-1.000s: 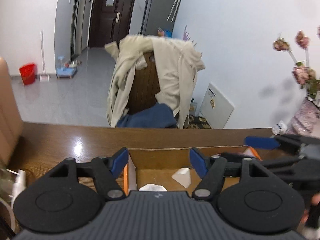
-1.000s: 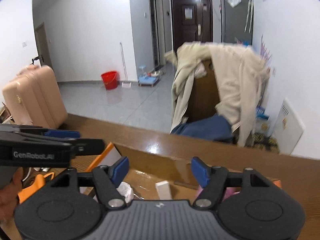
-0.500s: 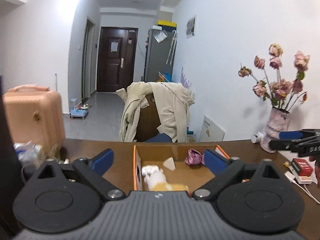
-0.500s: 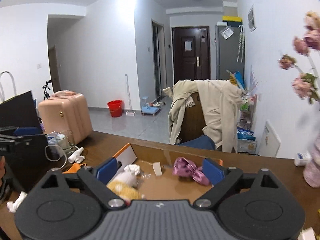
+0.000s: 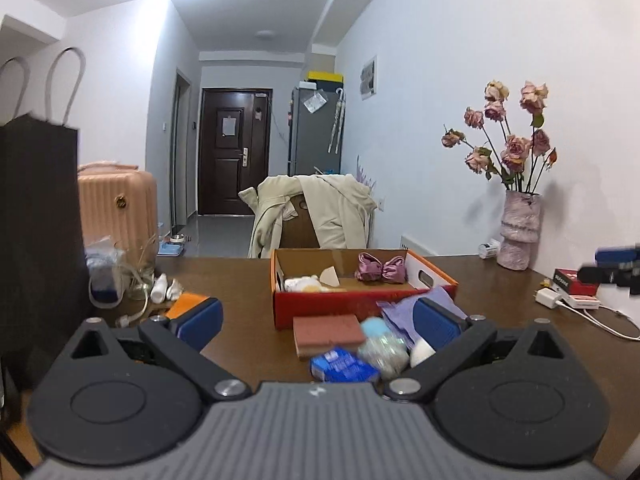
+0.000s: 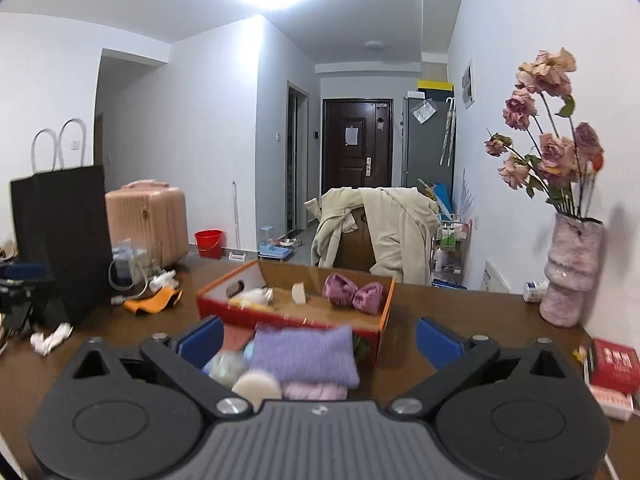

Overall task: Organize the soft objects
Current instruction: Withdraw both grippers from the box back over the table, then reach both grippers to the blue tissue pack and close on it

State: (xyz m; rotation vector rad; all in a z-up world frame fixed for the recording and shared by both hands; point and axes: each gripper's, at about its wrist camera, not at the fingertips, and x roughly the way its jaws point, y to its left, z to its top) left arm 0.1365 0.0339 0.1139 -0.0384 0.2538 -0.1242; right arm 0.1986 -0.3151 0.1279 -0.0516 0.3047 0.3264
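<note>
An orange cardboard box [image 5: 362, 307] [image 6: 292, 322] sits mid-table holding a purple satin bow [image 5: 381, 267] [image 6: 353, 294], a white wedge sponge [image 5: 330, 276] [image 6: 299, 293] and a white-yellow plush [image 5: 302, 283] [image 6: 253, 296]. In front of it lie a purple knit cloth [image 6: 306, 354] [image 5: 400, 311], a brick-red sponge [image 5: 328, 333], a blue packet [image 5: 344, 369], a pale round puff [image 6: 257, 387] and a pink cloth [image 6: 316, 391]. My left gripper [image 5: 318, 322] is open and empty above this pile. My right gripper [image 6: 318, 338] is open and empty above the purple cloth.
A pink vase of dried roses [image 5: 518, 236] [image 6: 572, 272] stands at the right wall. A red box [image 5: 574, 282] [image 6: 612, 366] and a charger cable lie right. A black paper bag [image 5: 38, 248] [image 6: 64, 240], a plastic bag and an orange cloth [image 6: 152, 302] are left. A coat-draped chair [image 5: 312, 212] stands behind the table.
Both grippers have pulled back and up from over the box. The box, first right under the jaws, now lies farther ahead, and the pile in front of it has come into view.
</note>
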